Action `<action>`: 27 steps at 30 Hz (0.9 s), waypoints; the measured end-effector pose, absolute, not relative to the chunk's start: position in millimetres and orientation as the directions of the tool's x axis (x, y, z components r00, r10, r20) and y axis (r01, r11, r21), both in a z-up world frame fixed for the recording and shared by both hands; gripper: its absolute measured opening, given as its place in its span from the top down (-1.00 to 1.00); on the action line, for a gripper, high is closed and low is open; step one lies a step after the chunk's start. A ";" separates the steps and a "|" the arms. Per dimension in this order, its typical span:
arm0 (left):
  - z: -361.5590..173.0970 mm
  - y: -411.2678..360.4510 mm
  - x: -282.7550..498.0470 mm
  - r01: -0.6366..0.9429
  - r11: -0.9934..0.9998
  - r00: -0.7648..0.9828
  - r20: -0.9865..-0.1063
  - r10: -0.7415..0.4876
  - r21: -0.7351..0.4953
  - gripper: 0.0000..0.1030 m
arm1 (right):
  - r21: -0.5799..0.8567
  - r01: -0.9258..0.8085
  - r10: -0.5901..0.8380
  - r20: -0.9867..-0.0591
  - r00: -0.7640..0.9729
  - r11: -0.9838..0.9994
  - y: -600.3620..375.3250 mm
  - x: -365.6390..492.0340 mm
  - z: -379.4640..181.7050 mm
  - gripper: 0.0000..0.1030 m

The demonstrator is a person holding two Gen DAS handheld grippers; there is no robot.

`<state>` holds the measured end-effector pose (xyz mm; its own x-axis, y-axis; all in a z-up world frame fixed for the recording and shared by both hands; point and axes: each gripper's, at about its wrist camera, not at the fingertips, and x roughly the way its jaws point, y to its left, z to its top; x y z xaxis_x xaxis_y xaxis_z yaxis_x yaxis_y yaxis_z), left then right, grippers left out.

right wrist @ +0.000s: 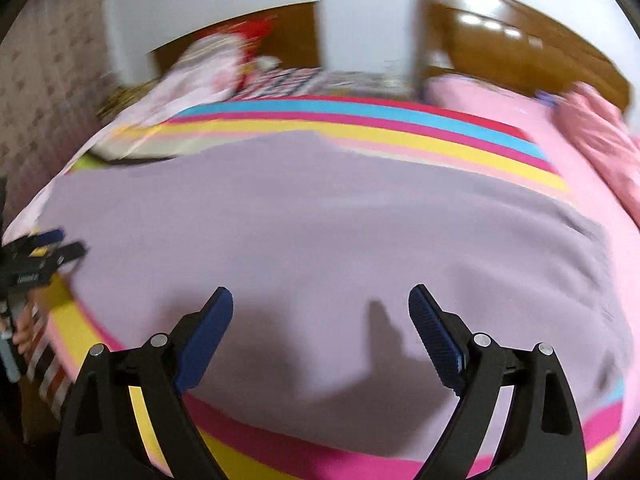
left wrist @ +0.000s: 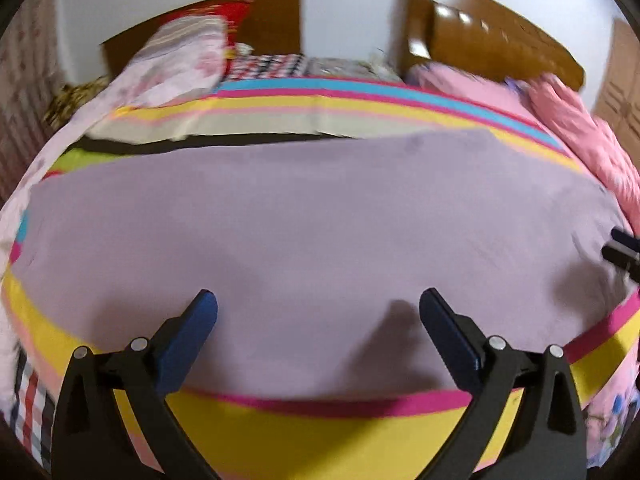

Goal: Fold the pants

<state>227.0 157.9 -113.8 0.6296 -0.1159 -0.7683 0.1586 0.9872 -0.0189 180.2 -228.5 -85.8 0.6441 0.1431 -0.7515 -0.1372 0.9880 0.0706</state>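
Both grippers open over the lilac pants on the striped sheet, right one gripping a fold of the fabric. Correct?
Not quite. The right gripper grips nothing: the right wrist view shows its jaws apart with only flat fabric and shadow beyond them. The rest stands: the left gripper is open too, and the lilac pants lie spread on the striped sheet.
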 end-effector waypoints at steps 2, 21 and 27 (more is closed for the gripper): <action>-123.3 141.3 233.4 0.160 0.987 0.603 -0.791 -0.101 -0.005 -0.96 | 0.021 -0.018 0.027 -0.826 0.563 1.000 -268.0 183.5 -108.2 -0.68; -130.7 131.6 225.1 0.131 0.991 0.632 -0.771 -0.078 0.007 -0.97 | 0.065 0.101 -0.016 -0.762 0.648 0.993 -309.5 146.7 -86.4 -0.73; -131.2 131.3 222.8 0.150 0.989 0.631 -0.770 -0.093 0.004 -0.97 | 0.068 -0.129 0.135 -0.758 0.638 0.989 -228.4 163.1 -96.1 -0.73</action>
<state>222.8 131.3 -131.2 0.6314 -0.0925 -0.7699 0.1503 0.9886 0.0045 163.1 -228.4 -96.1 0.6385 0.1354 -0.7576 -0.1293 0.9893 0.0679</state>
